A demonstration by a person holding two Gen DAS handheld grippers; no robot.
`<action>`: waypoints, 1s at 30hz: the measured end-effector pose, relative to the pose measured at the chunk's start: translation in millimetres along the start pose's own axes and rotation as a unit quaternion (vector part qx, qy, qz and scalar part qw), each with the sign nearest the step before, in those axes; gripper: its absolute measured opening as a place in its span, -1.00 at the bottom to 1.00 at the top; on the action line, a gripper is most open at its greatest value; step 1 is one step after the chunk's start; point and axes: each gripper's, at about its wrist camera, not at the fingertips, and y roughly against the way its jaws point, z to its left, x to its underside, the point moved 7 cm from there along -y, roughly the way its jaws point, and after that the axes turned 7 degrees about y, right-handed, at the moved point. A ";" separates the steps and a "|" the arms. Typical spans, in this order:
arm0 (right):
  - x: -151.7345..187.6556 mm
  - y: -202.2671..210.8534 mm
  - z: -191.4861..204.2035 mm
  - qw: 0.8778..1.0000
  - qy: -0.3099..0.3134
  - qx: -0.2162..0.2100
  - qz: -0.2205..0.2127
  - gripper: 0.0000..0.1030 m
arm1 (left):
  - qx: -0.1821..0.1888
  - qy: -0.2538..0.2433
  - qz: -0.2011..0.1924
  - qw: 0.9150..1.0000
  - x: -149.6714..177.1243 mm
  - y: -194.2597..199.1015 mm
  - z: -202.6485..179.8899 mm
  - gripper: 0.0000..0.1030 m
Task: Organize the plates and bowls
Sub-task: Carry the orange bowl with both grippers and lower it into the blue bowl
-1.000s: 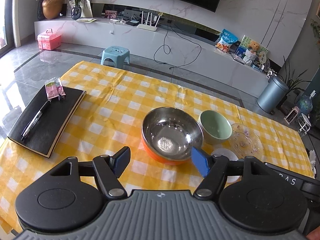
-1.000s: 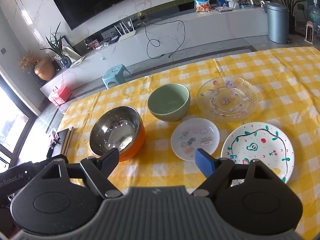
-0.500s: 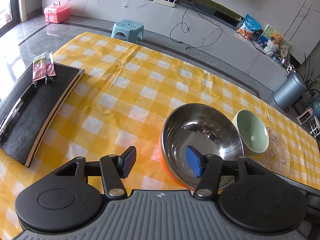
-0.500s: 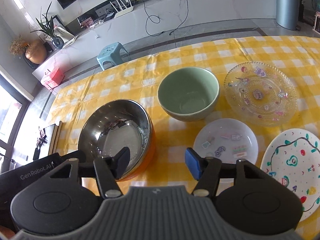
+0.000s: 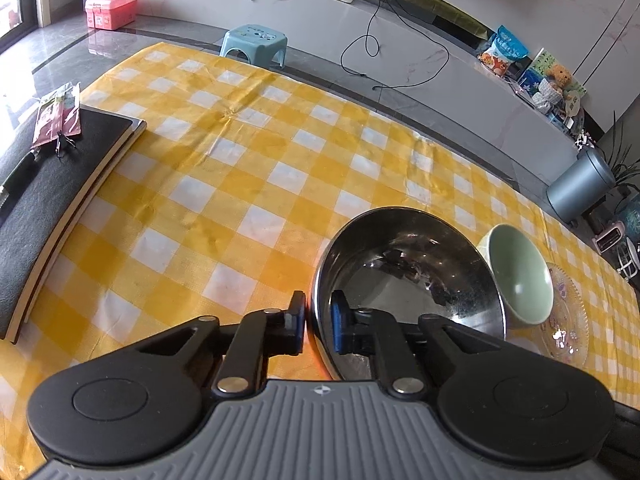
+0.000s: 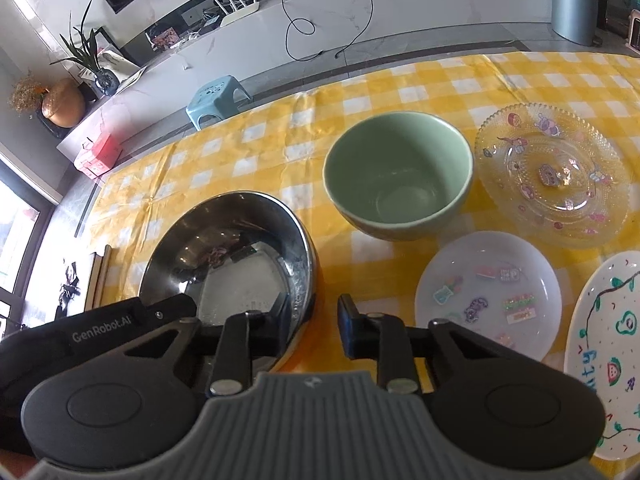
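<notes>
Steel bowl (image 5: 408, 276) w/ orange outer wall sits near-centre on tabletop (image 5: 240, 184), yellow check cloth. Left hand-held gripper (image 5: 318, 326) straddles its near-left rim: one finger outside, blue pad inside, jaws closing, nearly pinched on rim. Right hand-held gripper (image 6: 314, 326) straddles near-right rim likewise, jaws closing, small gap left. Green bowl (image 6: 398, 176) just right of steel bowl. Glass plate (image 6: 556, 176), small white plate (image 6: 488, 292), painted plate (image 6: 612, 356) further right.
</notes>
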 end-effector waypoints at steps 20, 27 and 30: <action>34.5 104.7 8.1 0.999 0.029 -0.017 -0.027 -0.84 | -0.014 -0.052 -0.028 0.998 37.8 113.2 -18.0 -0.81; 59.2 148.2 -1.0 0.999 0.029 -0.043 -0.003 -0.85 | -0.021 -0.092 -0.018 0.995 64.3 149.6 -24.9 -0.80; 69.2 163.8 -2.9 0.998 0.035 -0.054 0.012 -0.86 | -0.021 -0.101 -0.008 0.995 75.2 164.6 -26.3 -0.79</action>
